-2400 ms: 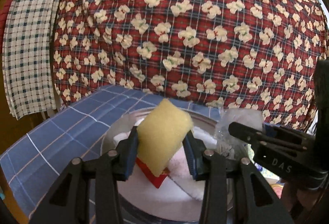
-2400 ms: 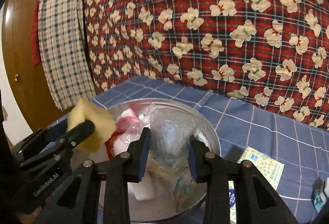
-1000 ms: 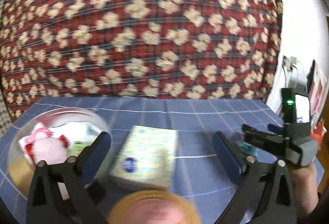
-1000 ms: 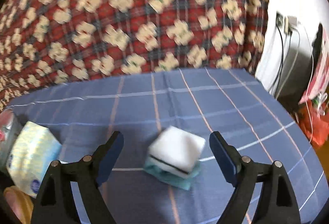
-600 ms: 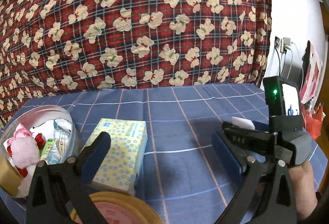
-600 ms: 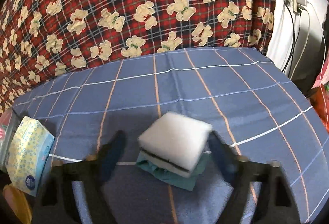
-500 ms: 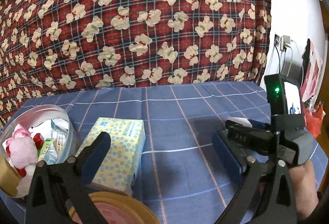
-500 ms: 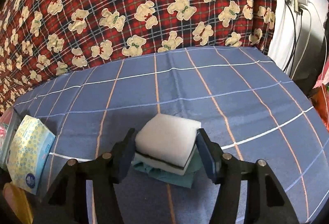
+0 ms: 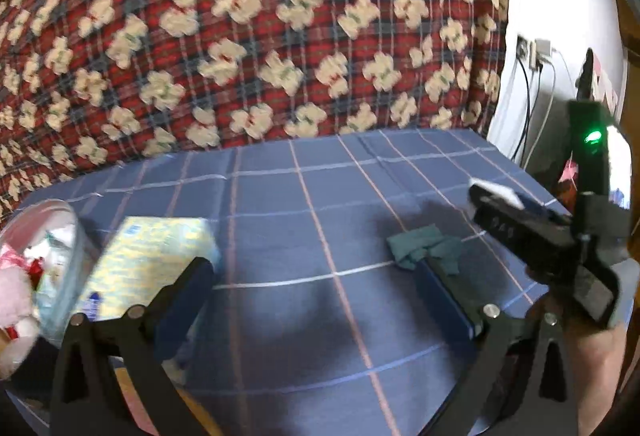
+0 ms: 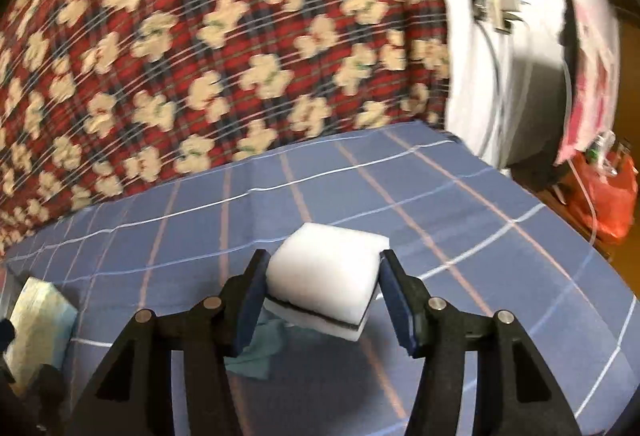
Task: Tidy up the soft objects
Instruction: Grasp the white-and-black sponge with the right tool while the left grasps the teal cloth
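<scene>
Right gripper (image 10: 322, 286) clamped on a white sponge (image 10: 326, 278) lifted off a teal cloth (image 9: 424, 250), left gripper (image 9: 316, 290) spread wide and empty, tissue pack (image 9: 150, 262) beside a glass bowl (image 9: 66, 236)

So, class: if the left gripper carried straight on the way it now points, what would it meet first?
Probably the blue checked tablecloth. The left gripper is open and empty, angled downward, with bare cloth ahead. The teal cloth lies by its right finger, likely just off that line.

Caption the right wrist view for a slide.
Right gripper clamps a white sponge above a teal cloth on the blue checked tablecloth.
</scene>
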Action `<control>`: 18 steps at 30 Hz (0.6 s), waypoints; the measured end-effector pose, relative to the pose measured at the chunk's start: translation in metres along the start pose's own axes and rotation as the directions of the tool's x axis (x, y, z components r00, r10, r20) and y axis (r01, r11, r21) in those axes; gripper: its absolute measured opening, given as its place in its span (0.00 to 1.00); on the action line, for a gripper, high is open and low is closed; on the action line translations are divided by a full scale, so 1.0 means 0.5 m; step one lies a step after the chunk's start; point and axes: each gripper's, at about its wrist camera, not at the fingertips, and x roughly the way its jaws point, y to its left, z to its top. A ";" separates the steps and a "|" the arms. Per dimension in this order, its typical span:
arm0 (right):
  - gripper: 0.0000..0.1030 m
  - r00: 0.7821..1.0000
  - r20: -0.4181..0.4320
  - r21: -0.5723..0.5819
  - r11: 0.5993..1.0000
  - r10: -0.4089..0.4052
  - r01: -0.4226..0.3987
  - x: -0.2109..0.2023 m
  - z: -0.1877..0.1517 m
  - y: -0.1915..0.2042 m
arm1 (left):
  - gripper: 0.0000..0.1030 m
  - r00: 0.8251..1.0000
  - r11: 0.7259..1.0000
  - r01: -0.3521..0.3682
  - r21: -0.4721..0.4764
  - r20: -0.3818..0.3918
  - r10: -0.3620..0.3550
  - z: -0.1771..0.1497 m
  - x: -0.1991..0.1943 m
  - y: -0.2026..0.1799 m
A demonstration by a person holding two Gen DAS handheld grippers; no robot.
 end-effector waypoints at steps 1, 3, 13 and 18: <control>0.56 1.000 0.002 0.015 1.000 -0.016 0.016 0.000 0.001 -0.011 | 0.99 1.000 1.000 0.012 -0.010 -0.015 -0.012 0.001 0.014 -0.010; 0.56 0.998 0.027 0.027 0.998 -0.062 0.061 -0.008 0.005 -0.029 | 0.99 0.999 1.000 0.025 -0.016 -0.027 -0.025 0.001 0.033 -0.024; 0.56 0.990 0.035 0.069 0.988 -0.138 0.136 -0.011 0.013 -0.077 | 0.97 0.984 0.990 0.120 0.068 -0.139 -0.110 0.009 0.124 -0.124; 0.56 0.990 0.031 0.077 0.988 -0.138 0.135 -0.009 0.012 -0.079 | 0.95 0.973 0.984 0.157 0.089 -0.183 -0.139 0.014 0.154 -0.146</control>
